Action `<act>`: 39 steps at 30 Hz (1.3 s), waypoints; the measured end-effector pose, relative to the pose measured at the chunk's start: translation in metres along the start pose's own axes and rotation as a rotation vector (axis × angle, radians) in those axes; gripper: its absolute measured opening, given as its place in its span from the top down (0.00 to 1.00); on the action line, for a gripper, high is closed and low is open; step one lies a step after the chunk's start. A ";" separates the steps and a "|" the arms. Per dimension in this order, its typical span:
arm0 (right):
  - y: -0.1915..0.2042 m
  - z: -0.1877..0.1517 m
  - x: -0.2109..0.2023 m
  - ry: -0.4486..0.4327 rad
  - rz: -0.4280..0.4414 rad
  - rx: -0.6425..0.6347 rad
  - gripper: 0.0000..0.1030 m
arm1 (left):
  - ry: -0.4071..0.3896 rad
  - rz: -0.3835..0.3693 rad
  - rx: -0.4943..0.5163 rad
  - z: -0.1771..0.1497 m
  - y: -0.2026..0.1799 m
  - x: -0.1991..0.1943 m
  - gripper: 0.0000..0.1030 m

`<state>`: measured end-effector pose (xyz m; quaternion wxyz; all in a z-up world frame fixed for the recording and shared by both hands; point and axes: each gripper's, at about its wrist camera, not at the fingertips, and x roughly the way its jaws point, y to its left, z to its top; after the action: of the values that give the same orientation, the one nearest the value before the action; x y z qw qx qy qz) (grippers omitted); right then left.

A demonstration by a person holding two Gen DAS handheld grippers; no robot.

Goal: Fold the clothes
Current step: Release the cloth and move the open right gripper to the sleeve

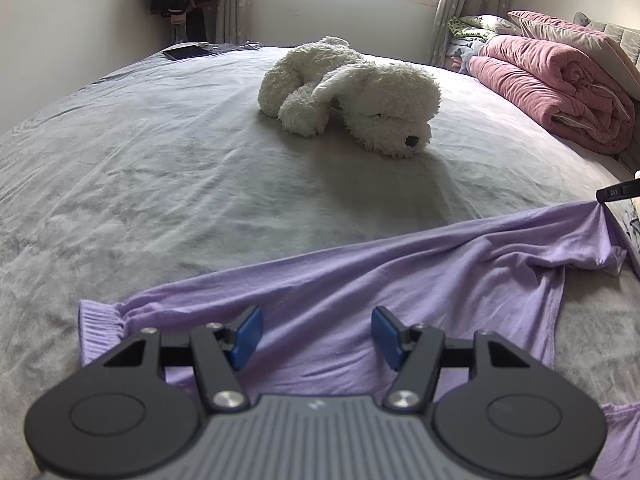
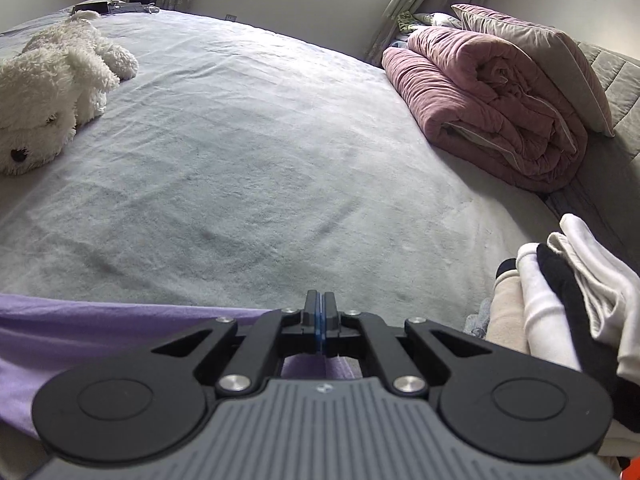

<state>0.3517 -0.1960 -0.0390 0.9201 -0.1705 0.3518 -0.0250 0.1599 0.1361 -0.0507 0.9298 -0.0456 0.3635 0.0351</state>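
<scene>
A lilac long-sleeved garment [image 1: 360, 288] lies spread across the near part of the grey bed sheet [image 1: 160, 168]. Its ribbed cuff [image 1: 98, 328] is at the left. My left gripper [image 1: 317, 322] hovers just over the garment, open, with nothing between its blue pads [image 1: 250, 336]. At the right edge of the left wrist view, the tip of my right gripper [image 1: 614, 193] pinches a corner of the garment and draws it into a taut peak. In the right wrist view that gripper [image 2: 319, 312] is shut, with lilac cloth [image 2: 80, 328] stretching off to its left.
A white plush dog [image 1: 352, 96] lies mid-bed. A rolled pink quilt [image 2: 488, 100] and a pillow [image 2: 552, 64] sit by the headboard at the right. A pile of white, black and beige clothes [image 2: 560, 300] is near the right gripper. A tablet [image 1: 186, 52] rests at the far edge.
</scene>
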 end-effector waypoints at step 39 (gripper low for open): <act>-0.095 -0.128 -0.086 0.012 0.355 0.367 0.62 | -0.098 -0.303 0.209 -0.029 -0.107 -0.020 0.50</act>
<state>0.2106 -0.3090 -0.0412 0.9235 0.0640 0.3711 0.0726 0.1363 0.0259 -0.0523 0.9408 -0.0012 0.3082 -0.1408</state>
